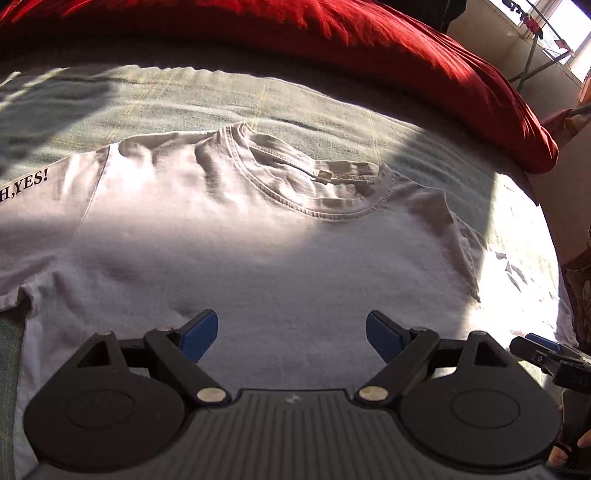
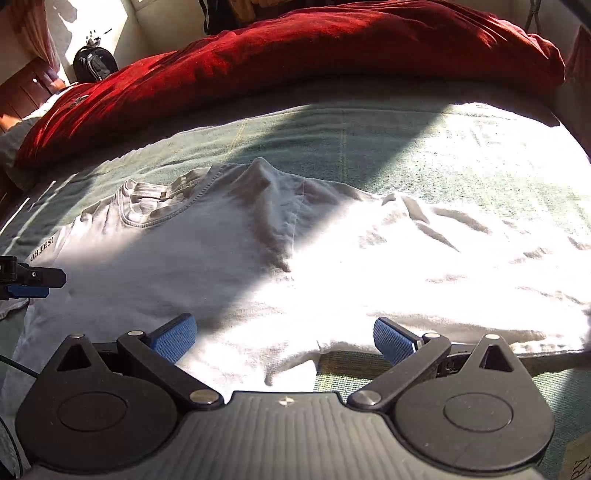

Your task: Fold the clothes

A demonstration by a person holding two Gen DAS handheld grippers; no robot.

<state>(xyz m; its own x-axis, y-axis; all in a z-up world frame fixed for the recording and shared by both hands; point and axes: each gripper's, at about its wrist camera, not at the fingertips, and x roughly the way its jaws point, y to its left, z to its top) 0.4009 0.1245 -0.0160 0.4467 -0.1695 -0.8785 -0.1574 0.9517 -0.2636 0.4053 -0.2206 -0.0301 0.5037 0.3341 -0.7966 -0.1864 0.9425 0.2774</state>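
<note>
A white T-shirt lies spread on a green bed cover, collar toward the far side, with black lettering on its left sleeve. My left gripper hovers over the shirt's chest, jaws wide apart with nothing between them. In the right wrist view the same shirt lies half in bright sun, with a raised crease at the shoulder. My right gripper stands open above the shirt's near edge, holding nothing. Each gripper's tip shows at the edge of the other's view: the right gripper and the left gripper.
A red blanket is heaped along the far side of the bed. The green bed cover stretches around the shirt. A dark bag sits on the floor beyond, and a metal rack stands by a window.
</note>
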